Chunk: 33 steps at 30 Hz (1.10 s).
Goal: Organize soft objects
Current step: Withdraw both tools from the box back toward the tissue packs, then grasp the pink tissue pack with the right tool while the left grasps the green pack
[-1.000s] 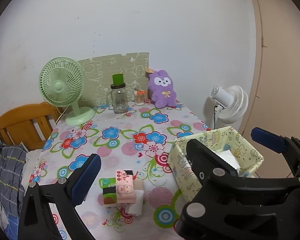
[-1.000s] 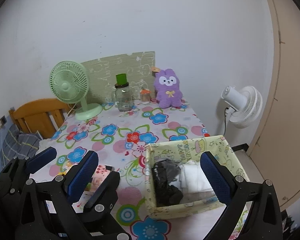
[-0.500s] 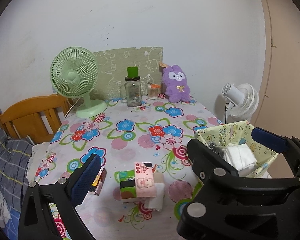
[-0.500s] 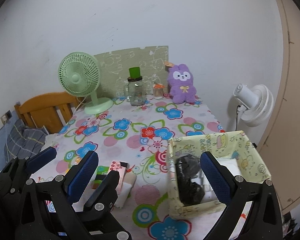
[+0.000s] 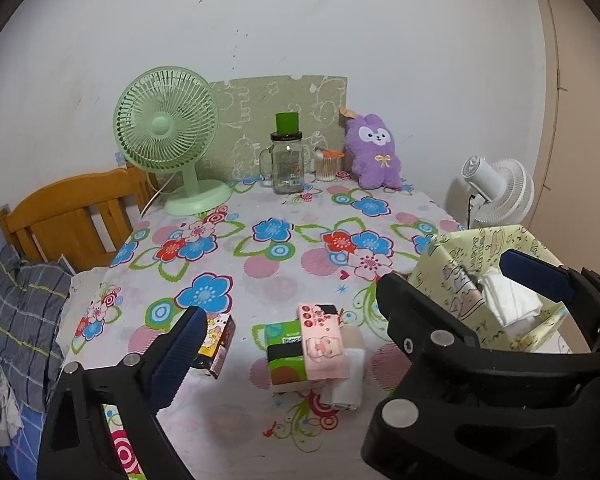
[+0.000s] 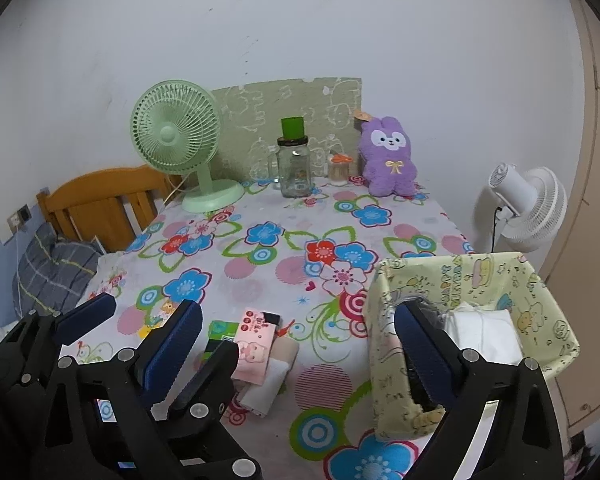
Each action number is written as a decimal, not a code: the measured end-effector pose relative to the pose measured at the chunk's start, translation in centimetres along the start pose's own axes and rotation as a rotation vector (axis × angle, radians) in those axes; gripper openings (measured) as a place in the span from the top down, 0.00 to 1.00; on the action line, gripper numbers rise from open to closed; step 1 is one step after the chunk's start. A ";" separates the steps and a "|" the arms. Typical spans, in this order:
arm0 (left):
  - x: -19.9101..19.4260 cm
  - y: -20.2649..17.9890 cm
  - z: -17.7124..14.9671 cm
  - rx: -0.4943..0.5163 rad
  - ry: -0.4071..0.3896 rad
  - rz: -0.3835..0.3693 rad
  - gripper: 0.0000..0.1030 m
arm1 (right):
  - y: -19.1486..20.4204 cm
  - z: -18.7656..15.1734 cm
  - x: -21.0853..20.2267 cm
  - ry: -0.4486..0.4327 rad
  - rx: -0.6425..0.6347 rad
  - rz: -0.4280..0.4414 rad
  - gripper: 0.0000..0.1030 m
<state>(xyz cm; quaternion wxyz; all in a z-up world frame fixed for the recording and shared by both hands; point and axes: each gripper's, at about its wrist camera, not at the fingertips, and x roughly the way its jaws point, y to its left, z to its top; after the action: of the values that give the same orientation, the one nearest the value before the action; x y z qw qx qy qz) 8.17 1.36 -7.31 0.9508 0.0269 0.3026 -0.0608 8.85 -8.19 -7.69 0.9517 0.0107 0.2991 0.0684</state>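
Observation:
A pile of small soft packs lies near the table's front: a pink tissue pack (image 5: 324, 342) (image 6: 254, 344) on a green pack (image 5: 286, 344), with a white folded cloth (image 5: 350, 380) (image 6: 266, 390) beside it. A yellow fabric basket (image 5: 448, 276) (image 6: 480, 276) at the right holds white cloth (image 5: 508, 300) (image 6: 484, 334) and a dark item. A purple plush rabbit (image 5: 374, 152) (image 6: 390, 158) sits at the back. My left gripper (image 5: 352, 308) and right gripper (image 6: 296, 340) are both open and empty above the table's front edge.
A green desk fan (image 5: 168, 140), a glass jar with a green lid (image 5: 287, 160) and a small jar (image 5: 326, 164) stand at the back. A small yellow box (image 5: 218, 340) lies at the front left. A wooden headboard (image 5: 72, 216) is left, a white fan (image 5: 496, 192) right.
Both grippers have drawn back and to the left, so the basket and the pack pile sit further right in both views. Both stay open. Nothing on the table has moved.

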 end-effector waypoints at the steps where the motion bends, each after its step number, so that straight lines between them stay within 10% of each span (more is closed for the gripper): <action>1: 0.1 0.2 -0.1 0.000 0.003 0.003 0.07 | 0.1 -0.1 0.2 0.001 -0.002 0.002 0.05; 33: 7.0 4.2 -5.2 -0.079 0.232 0.063 0.19 | 2.2 -4.3 9.0 0.246 -0.025 0.036 0.27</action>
<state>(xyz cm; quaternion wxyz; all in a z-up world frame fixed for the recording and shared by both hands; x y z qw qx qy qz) 11.39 5.28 -15.55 0.9112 0.0055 0.4117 -0.0156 13.41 -4.84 -16.23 0.9065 -0.0041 0.4124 0.0900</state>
